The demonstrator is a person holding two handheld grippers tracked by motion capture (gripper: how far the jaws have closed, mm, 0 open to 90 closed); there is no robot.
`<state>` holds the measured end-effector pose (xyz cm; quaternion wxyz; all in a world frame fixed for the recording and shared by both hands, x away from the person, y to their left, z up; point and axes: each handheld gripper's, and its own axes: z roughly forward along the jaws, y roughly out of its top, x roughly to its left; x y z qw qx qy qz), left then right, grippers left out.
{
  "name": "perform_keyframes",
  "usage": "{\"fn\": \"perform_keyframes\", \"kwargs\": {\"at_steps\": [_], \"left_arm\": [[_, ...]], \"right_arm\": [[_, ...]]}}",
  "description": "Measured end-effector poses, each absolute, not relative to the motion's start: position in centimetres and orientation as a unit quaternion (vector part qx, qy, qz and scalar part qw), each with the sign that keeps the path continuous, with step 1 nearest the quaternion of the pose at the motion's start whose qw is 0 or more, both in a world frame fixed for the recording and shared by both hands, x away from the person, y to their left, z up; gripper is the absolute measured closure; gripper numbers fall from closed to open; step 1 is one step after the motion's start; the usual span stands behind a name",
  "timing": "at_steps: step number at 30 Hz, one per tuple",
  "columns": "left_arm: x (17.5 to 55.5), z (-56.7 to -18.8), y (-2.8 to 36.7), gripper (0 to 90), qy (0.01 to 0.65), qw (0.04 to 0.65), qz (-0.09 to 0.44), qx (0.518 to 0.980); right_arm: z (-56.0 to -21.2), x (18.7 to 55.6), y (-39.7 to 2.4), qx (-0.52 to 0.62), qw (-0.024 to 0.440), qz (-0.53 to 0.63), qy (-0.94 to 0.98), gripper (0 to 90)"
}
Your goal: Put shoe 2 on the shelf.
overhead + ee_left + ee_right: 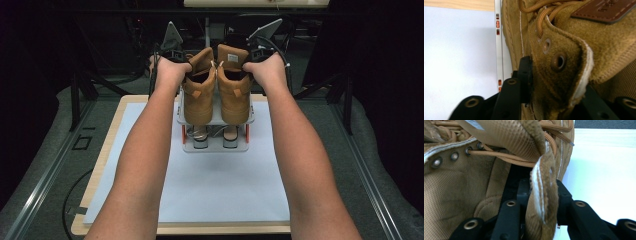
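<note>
Reaching forward side by side, both forearms stretch up the middle of the high view, wrists level, each hand wrapped over the back of its tool at the tops of a pair of tan boots.

The left hand-held gripper (172, 62) sits at the outer side of the left boot (199, 92). In the left gripper view its jaws straddle the boot's suede collar flap beside the eyelets; one black pad lies against the outside of the flap, while the other jaw is mostly hidden behind the suede, so I cannot tell whether the flap is pinched or merely lies between them.

The right hand-held gripper (260, 57) mirrors it at the outer side of the right boot (234, 92). In the right gripper view the padded, white-edged collar rim stands between the two black jaws, a pad close on each side; whether they press on it is not clear.

Both boots stand upright, close together, toes toward the person, on the top shelf of a small grey shoe rack (216, 145). Under that shelf a lower tier holds two more shoes (215, 136), seen from the front. The rack stands on a pale sheet (225, 190) that covers a wooden-edged worktop (95, 180), toward its far end and about centred between the arms.
</note>
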<state>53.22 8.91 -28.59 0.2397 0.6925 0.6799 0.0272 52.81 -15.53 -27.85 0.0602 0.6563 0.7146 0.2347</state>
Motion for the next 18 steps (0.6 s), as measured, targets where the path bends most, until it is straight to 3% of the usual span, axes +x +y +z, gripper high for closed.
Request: {"fn": "perform_keyframes", "kwargs": {"at_steps": [4,10,18], "left_arm": [[53.22,-28.62,9.25,64.2,0.674,0.25,0.027,0.695],[53.16,-28.65,9.47,53.8,0.669,0.253,0.032,0.698],[52.86,-28.49,9.64,45.1,0.664,0.252,0.037,0.703]], "right_arm": [[-27.82,52.92,-15.62,0.653,0.053,0.235,0.718,67.6],[-27.8,52.83,-16.01,0.654,0.057,0.251,0.712,54.3],[-27.65,52.45,-16.31,0.65,0.061,0.251,0.715,51.1]]}}
